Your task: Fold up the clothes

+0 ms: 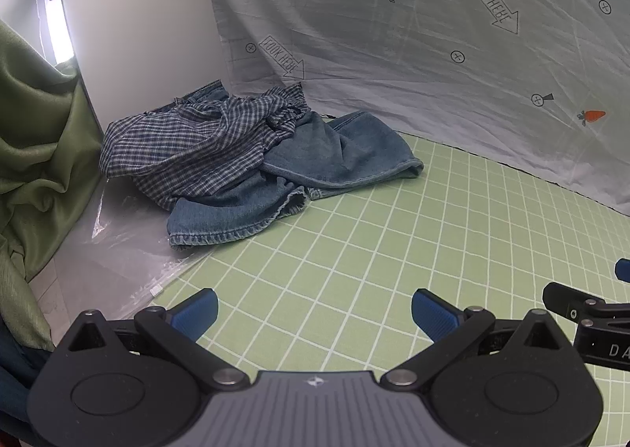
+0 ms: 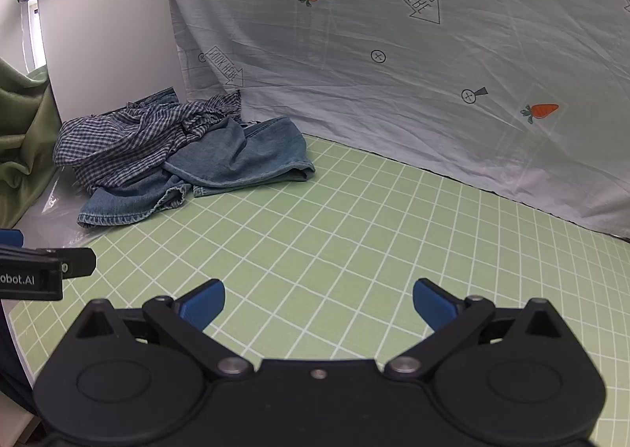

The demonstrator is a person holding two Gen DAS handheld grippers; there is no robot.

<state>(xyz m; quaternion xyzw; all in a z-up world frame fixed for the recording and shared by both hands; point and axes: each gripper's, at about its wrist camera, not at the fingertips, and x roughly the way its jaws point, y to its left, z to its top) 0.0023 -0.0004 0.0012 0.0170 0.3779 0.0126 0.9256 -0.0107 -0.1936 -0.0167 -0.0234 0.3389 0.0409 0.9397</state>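
Observation:
A crumpled blue-and-white checked garment (image 1: 185, 143) lies on top of blue denim shorts (image 1: 315, 159) in a heap at the far left of the green grid mat (image 1: 374, 262). The same heap shows in the right wrist view: checked garment (image 2: 126, 140), denim shorts (image 2: 244, 159). My left gripper (image 1: 314, 313) is open and empty, low over the mat, well short of the heap. My right gripper (image 2: 318, 303) is open and empty, beside the left one, to its right. Each gripper's edge shows in the other's view.
A pale sheet (image 1: 433, 53) printed with carrots and arrows hangs behind the mat. A white panel (image 1: 138, 33) stands behind the heap. A green curtain (image 1: 35, 155) hangs at the left. Clear plastic film (image 1: 114, 246) lies left of the mat.

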